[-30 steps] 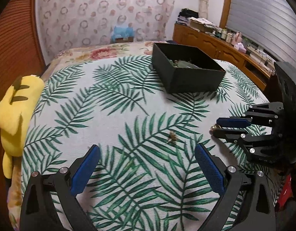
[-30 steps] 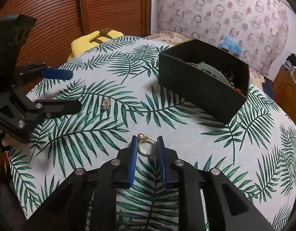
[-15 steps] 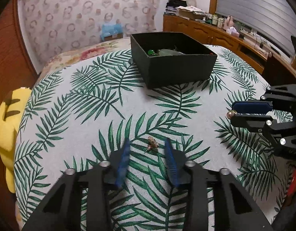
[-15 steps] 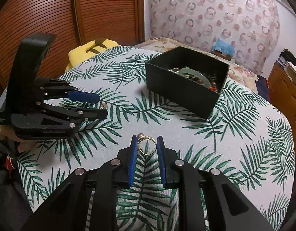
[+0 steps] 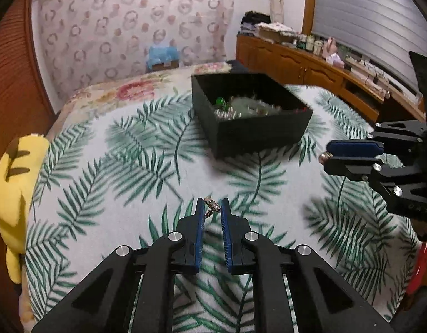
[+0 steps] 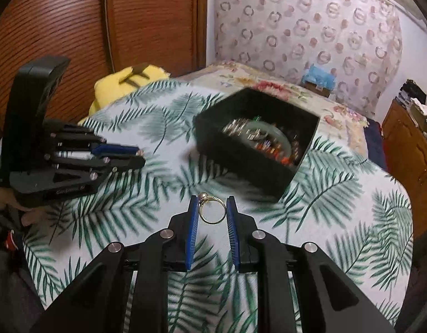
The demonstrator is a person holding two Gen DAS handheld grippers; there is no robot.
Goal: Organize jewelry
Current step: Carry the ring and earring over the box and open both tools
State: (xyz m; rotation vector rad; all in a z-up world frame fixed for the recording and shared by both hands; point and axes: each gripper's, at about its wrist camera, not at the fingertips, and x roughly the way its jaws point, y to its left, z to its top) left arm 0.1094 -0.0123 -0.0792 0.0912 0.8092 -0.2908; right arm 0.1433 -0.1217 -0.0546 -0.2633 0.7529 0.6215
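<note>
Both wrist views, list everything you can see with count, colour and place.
Box: one, black, open, far side of the cloth, jewelry inside.
Cloth: one, white with green leaves, covering the surface.
Plush toy: one, yellow, left edge of the cloth.
Sideboard: one, brown wood, by the window, cluttered top.
Ring: one, gold with a pearl, in the right tool.
Earring: one, small, silvery, in the left tool.
Left tool: black, blue pads, just closed on the earring.
Right tool: black, blue pads, shut on the ring.

At the left edge we see a yellow plush toy [image 5: 10, 177] lying on the palm-leaf bedspread [image 5: 107, 172]. Upper right, a wooden sideboard [image 5: 305, 66] holds clutter; a blue pack [image 5: 163, 55] sits upper centre.
</note>
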